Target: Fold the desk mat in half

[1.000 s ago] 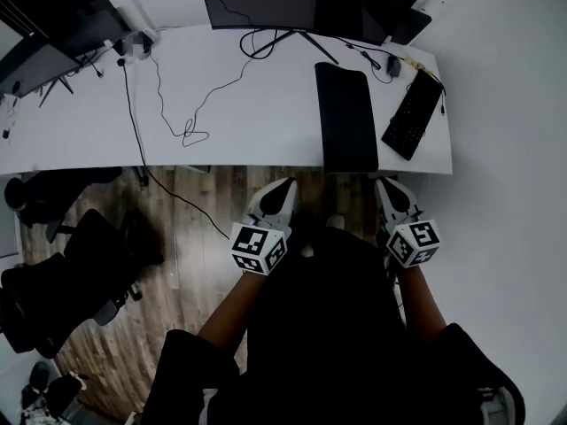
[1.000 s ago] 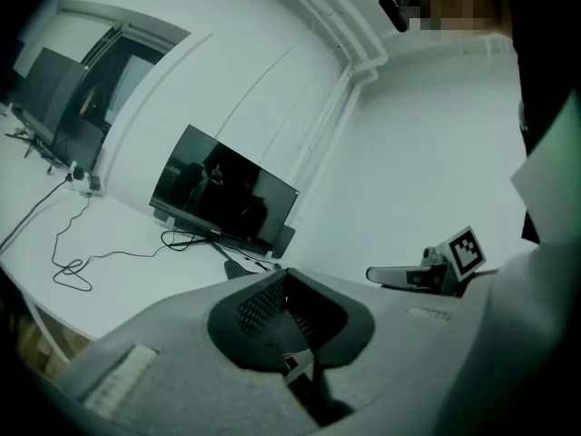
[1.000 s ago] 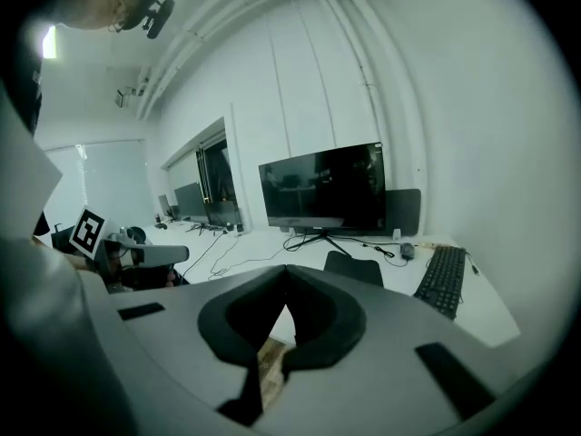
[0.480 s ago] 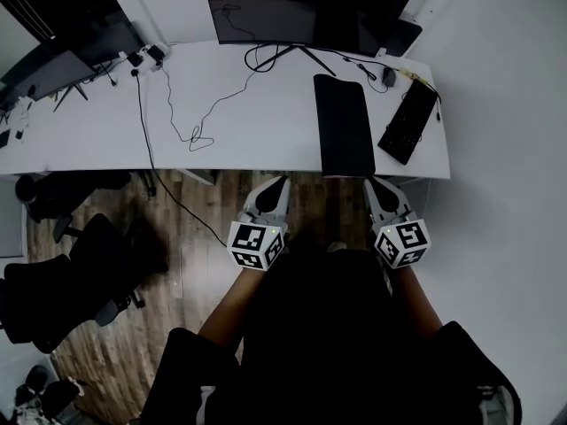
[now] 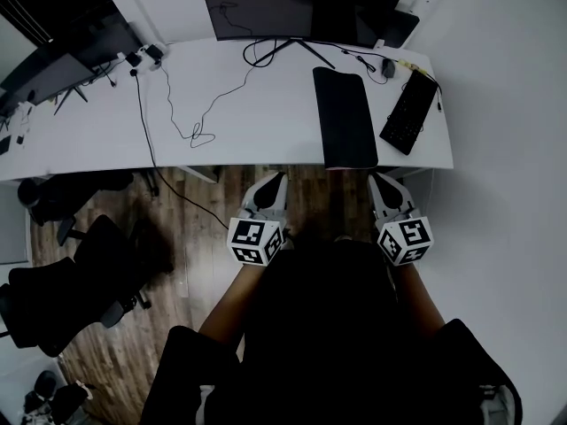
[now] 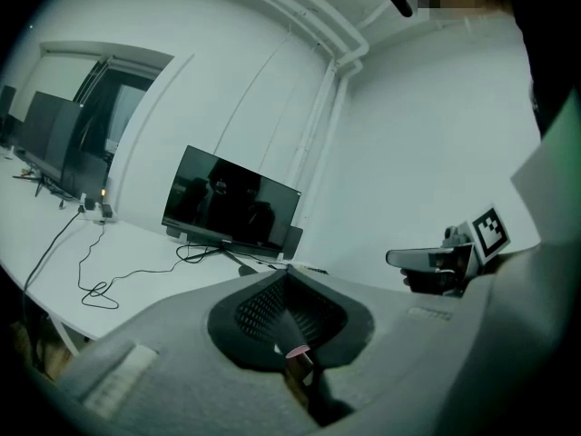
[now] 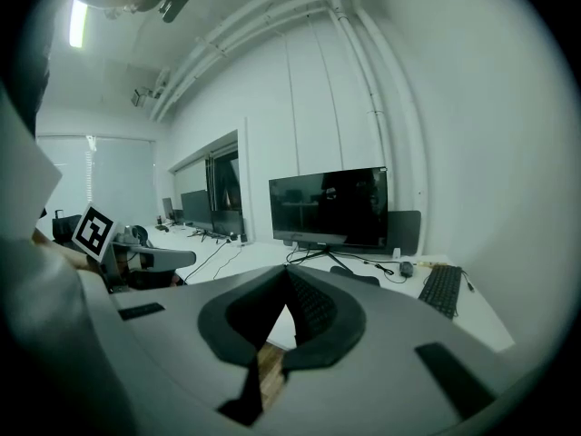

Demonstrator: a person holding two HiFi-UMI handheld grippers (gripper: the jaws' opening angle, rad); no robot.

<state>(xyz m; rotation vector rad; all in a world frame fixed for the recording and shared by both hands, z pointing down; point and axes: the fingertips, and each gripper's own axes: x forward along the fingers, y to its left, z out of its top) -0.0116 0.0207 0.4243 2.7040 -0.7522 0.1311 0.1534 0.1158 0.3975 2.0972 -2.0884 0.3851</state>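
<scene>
Hanging just short of the desk [image 5: 248, 104] edge, L gripper [image 5: 273, 184] & R gripper [image 5: 384, 186] both have jaws pinched together, empty. Black desk mat [image 5: 345, 118] lies on desk, just left of keyboard [image 5: 408, 113].

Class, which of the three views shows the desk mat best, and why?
The head view: the whole desk mat lies in sight, flat on the white desk beside the keyboard. The right gripper view shows only a dark sliver beyond its jaws; the left gripper view hardly shows it.
</scene>
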